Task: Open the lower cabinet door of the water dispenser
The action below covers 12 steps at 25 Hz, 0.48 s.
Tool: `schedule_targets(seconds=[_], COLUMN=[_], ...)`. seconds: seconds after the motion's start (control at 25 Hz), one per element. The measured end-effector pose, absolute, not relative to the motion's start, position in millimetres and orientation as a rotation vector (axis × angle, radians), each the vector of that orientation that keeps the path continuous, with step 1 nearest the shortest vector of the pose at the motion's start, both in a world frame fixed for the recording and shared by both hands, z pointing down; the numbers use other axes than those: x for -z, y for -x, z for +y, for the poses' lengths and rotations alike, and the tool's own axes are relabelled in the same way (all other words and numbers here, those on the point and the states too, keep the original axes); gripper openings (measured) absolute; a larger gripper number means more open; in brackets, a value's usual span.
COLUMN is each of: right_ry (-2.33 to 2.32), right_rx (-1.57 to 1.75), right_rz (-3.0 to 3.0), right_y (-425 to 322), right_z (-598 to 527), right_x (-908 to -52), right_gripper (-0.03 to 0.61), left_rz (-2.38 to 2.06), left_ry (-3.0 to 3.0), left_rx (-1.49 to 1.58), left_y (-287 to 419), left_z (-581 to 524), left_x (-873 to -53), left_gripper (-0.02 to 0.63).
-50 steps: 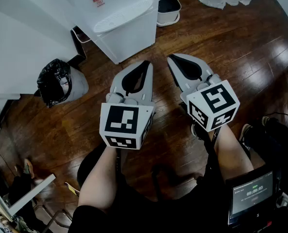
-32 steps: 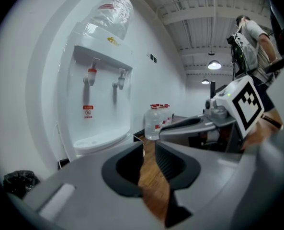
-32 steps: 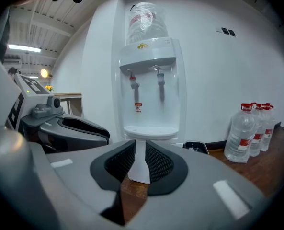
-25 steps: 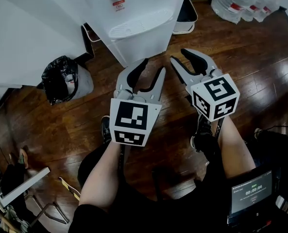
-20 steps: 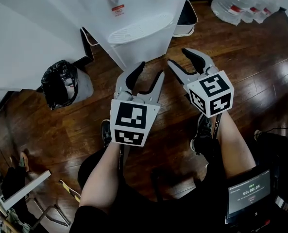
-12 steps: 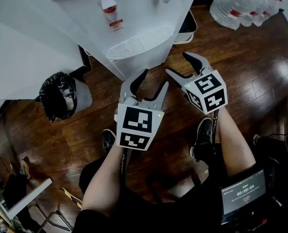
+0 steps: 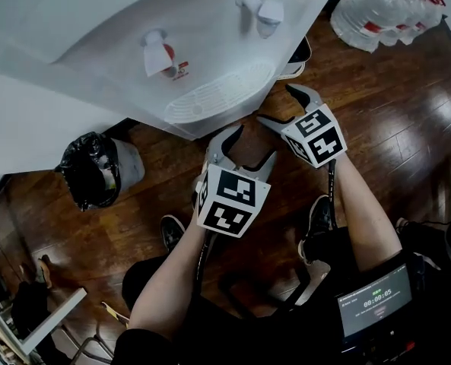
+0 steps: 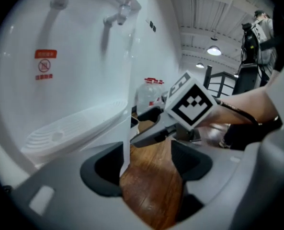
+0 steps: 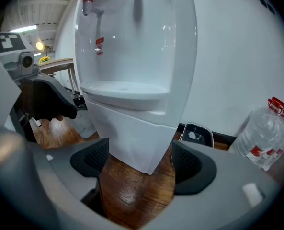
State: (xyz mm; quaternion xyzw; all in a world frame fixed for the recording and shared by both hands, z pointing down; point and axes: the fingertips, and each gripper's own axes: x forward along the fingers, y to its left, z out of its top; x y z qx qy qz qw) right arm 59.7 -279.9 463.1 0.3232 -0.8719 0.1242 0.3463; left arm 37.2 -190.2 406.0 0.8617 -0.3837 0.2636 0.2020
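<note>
The white water dispenser [image 7: 210, 44] fills the top of the head view, and its drip tray [image 7: 221, 93] hides the lower cabinet there. In the right gripper view the white lower cabinet [image 9: 132, 135] stands close ahead, one corner toward me. My right gripper [image 9: 139, 164] points down at it; its jaws are opening, with nothing pressed between them. My left gripper [image 8: 149, 164] is also opening and holds nothing, with the cabinet's edge [image 8: 125, 145] just ahead of its left pad. Seen from above, the left gripper [image 7: 249, 144] and right gripper [image 7: 277, 103] sit side by side below the tray.
A bin with a black bag [image 7: 96, 169] stands at the left on the wooden floor. A small white bin [image 9: 195, 134] sits behind the dispenser on the right, with several water bottles [image 7: 385, 6] beyond. The person's shoes [image 7: 316, 219] are below the grippers.
Both grippers have sunk and moved in toward the dispenser's base, and both sets of jaws have spread wider. The head view has come in over the dispenser.
</note>
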Motion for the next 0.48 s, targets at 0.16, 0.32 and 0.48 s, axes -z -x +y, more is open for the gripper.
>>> schedule_targets(seconds=[0.16,0.32,0.48], right_ry=[-0.794,-0.726,-0.639], right_rx=[-0.313,-0.294,-0.268], right_rz=[-2.218,-2.178,-2.154], right_y=[-66,-74,-77], right_z=[-294,-305,-305], right_x=[-484,-512,-531], right_gripper=[0.438,0.443,0.446], left_rz=[-0.958,-0.871,-0.849], left_ry=[-2.39,-2.372,-2.365], left_rx=[-0.824,-0.852,-0.875], left_y=[-49,-55,-54], left_z=[-184,-184,-190], left_x=[-424,-432,-433], left_gripper=[0.324,0.325,0.325])
